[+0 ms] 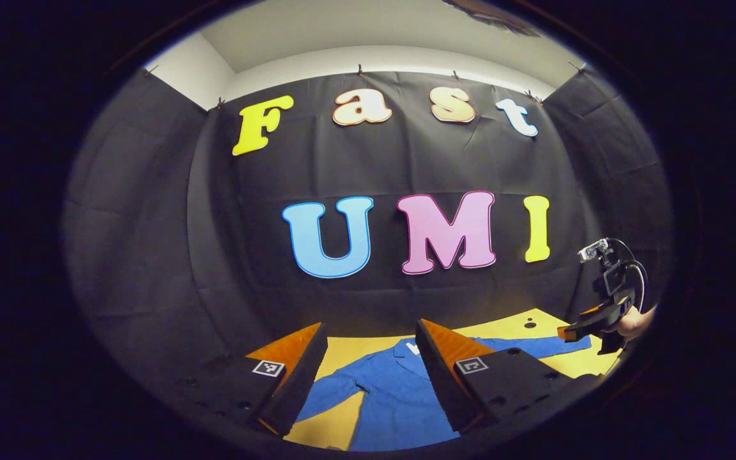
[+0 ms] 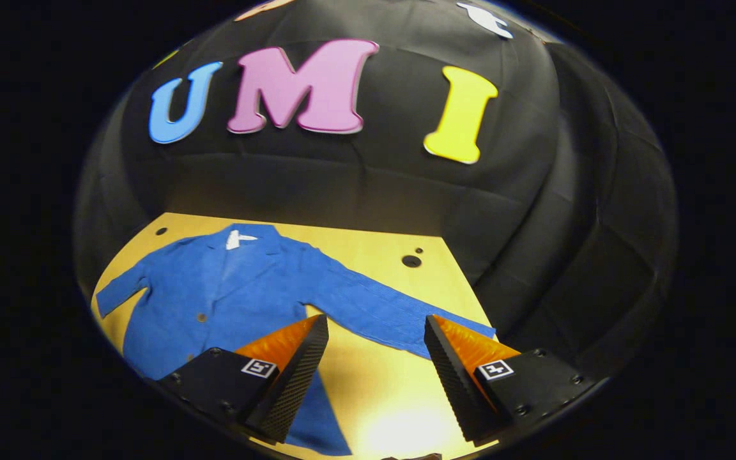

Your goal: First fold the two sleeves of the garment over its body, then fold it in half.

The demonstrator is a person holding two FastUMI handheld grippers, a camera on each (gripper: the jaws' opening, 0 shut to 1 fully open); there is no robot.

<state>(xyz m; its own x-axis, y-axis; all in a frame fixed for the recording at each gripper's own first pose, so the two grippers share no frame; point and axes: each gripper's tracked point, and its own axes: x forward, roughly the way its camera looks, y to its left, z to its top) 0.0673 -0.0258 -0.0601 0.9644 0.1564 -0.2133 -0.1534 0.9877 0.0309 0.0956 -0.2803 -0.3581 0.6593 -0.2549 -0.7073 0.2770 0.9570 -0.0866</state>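
Lying flat on one yellow table, one blue garment; both claws released.

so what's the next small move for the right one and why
Probably lower the right hand-held gripper onto the cuff of the blue button-front shirt's outstretched sleeve. The shirt lies flat on the yellow tabletop with both sleeves unfolded, and this open gripper hangs above that sleeve's end.

Black gripper bodies, square markers, screws
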